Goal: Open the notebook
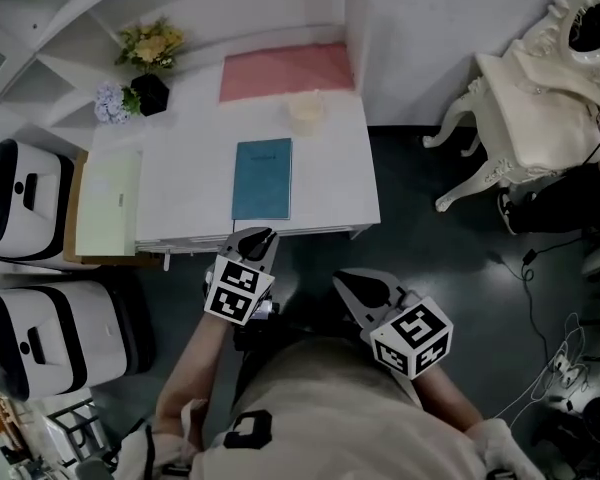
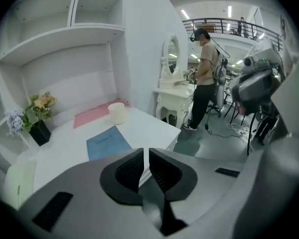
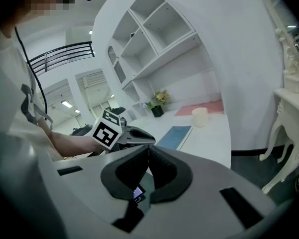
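A blue notebook lies closed on the white table, near its front edge. It also shows in the left gripper view and the right gripper view. My left gripper hovers just in front of the table edge below the notebook, its jaws together and empty. Further back and to the right, over the dark floor, is my right gripper. Its jaws are closed with nothing between them. From its view the left gripper is ahead, short of the notebook.
Behind the notebook stand a cream cup, a pink mat and flowers in a black pot. A pale green folder lies at the table's left. An ornate white dressing table is at the right. A person stands beyond.
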Action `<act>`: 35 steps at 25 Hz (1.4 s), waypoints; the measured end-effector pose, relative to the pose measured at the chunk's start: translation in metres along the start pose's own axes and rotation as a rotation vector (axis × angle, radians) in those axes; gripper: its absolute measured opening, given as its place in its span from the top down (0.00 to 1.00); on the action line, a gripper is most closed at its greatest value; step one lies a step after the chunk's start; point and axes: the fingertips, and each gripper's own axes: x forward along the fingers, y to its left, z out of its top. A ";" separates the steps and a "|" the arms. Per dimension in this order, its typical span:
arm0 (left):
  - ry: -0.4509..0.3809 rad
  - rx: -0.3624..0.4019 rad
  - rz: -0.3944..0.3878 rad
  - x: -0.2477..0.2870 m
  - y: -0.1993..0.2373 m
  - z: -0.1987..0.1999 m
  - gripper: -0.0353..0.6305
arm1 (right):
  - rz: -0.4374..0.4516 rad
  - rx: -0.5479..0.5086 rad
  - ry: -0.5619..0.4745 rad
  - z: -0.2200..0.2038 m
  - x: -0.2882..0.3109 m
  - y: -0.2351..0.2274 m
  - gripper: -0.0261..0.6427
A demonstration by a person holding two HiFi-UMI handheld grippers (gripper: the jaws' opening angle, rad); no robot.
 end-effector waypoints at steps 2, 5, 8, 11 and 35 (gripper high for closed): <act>0.046 0.027 0.012 0.011 -0.002 -0.006 0.91 | 0.014 -0.003 0.008 -0.002 -0.003 -0.007 0.93; 0.116 0.098 0.031 0.025 -0.005 -0.015 0.87 | 0.024 -0.005 0.010 -0.003 -0.008 -0.015 0.93; 0.154 0.156 0.043 0.037 -0.004 -0.020 0.86 | 0.033 0.009 0.004 -0.003 -0.011 -0.019 0.93; 0.194 0.182 0.054 0.056 0.004 -0.025 0.72 | 0.028 0.020 0.018 -0.007 -0.010 -0.022 0.93; 0.216 0.362 0.056 0.122 0.022 -0.052 0.72 | -0.080 0.064 0.086 -0.005 0.030 -0.013 0.93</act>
